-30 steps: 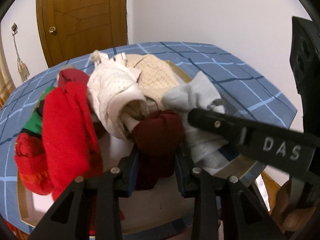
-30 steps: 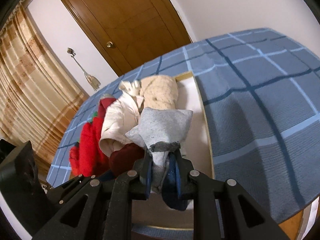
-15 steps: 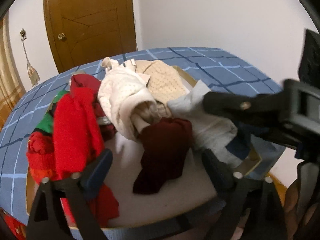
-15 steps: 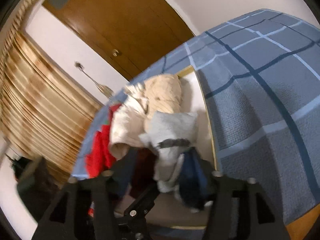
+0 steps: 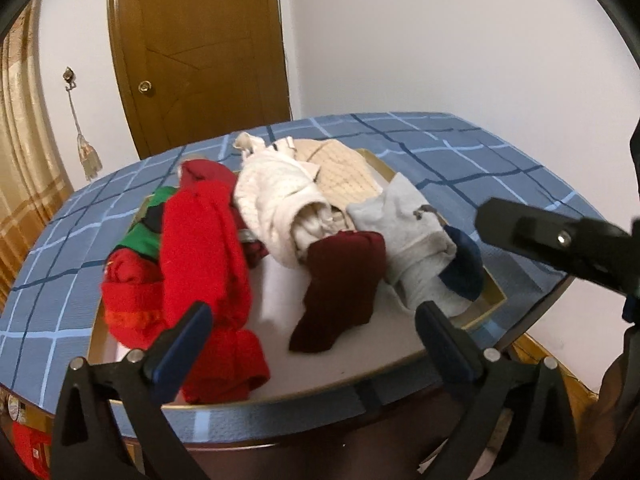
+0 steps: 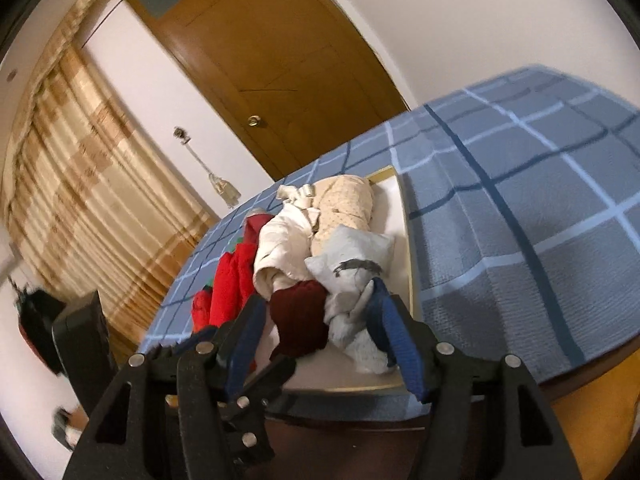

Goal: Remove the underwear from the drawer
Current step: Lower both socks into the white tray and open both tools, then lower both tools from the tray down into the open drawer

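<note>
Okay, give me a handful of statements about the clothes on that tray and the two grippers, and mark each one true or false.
1. The dark maroon garment lies between the bright red pile and the grey garment. True.
2. The left gripper is clamped on the dark maroon garment. False: its jaws are opening wide, with the fingers apart from it on either side.
3. The cream garment sits farther back on the white tray than the maroon one. True.
4. The right gripper is fully shut. False: its jaws stand apart.
5. The wooden door behind the table stands wide open. False: it is closed.
</note>
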{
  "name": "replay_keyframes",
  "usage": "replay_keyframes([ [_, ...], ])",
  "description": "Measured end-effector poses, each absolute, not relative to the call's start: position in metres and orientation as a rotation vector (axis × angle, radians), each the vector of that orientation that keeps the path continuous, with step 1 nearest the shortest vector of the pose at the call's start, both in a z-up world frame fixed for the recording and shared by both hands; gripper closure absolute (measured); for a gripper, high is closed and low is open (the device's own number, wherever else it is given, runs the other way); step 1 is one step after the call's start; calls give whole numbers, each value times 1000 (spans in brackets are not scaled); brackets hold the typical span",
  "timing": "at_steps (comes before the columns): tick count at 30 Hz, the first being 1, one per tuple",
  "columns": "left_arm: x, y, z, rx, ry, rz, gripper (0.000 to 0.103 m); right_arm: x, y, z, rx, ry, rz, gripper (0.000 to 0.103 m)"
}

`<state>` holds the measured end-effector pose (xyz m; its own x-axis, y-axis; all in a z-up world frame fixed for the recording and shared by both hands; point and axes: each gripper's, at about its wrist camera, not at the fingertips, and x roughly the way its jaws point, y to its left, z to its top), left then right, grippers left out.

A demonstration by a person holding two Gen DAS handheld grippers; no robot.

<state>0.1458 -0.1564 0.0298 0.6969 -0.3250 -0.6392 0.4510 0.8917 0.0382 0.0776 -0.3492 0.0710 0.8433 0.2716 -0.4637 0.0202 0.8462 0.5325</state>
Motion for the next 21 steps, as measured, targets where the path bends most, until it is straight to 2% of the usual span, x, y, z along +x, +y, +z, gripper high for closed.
replay_keyframes([
  [21, 117, -118, 24, 142, 691, -479, 1, 51, -314, 77, 440, 579, 221, 38],
])
